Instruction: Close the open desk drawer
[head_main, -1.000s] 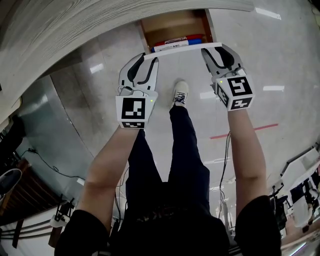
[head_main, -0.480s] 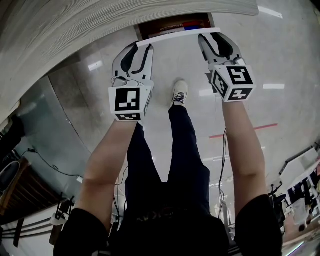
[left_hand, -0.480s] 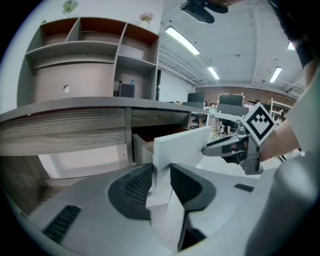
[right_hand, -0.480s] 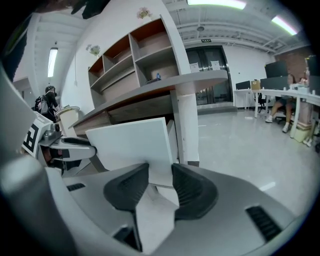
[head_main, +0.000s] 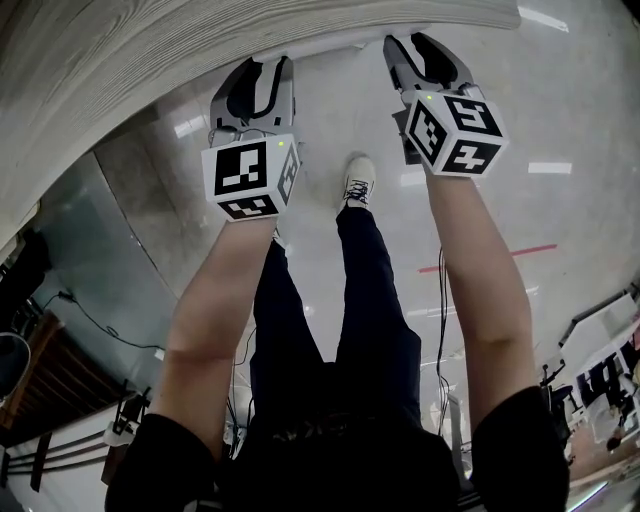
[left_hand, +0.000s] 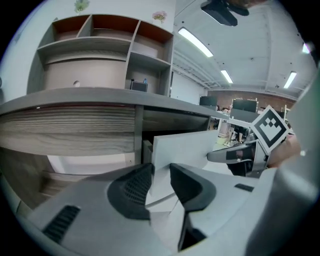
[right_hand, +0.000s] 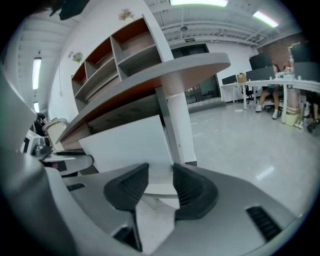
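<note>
The desk drawer's white front panel (head_main: 335, 46) sits almost flush under the wood-grain desk top (head_main: 150, 60); its inside is hidden. My left gripper (head_main: 262, 64) is at the panel's left end and my right gripper (head_main: 412, 42) at its right end. In the left gripper view the panel (left_hand: 200, 150) fills the space ahead, its left edge showing in the gap of the left gripper (left_hand: 161, 172). In the right gripper view the panel (right_hand: 130, 145) has its right edge in the gap of the right gripper (right_hand: 161, 172). Both sets of jaws stand apart, tips against the panel's face, pinching nothing.
The person's legs and a white shoe (head_main: 360, 185) stand on the glossy floor below the drawer. A red floor line (head_main: 490, 257) runs at right. A shelf unit (left_hand: 100, 40) stands on the desk. The white desk leg (right_hand: 177, 125) rises beside the drawer. Other desks (right_hand: 280, 85) stand far right.
Both grippers moved toward the desk edge with the drawer front ahead of them. The drawer slid in; the red and blue things inside it no longer show.
</note>
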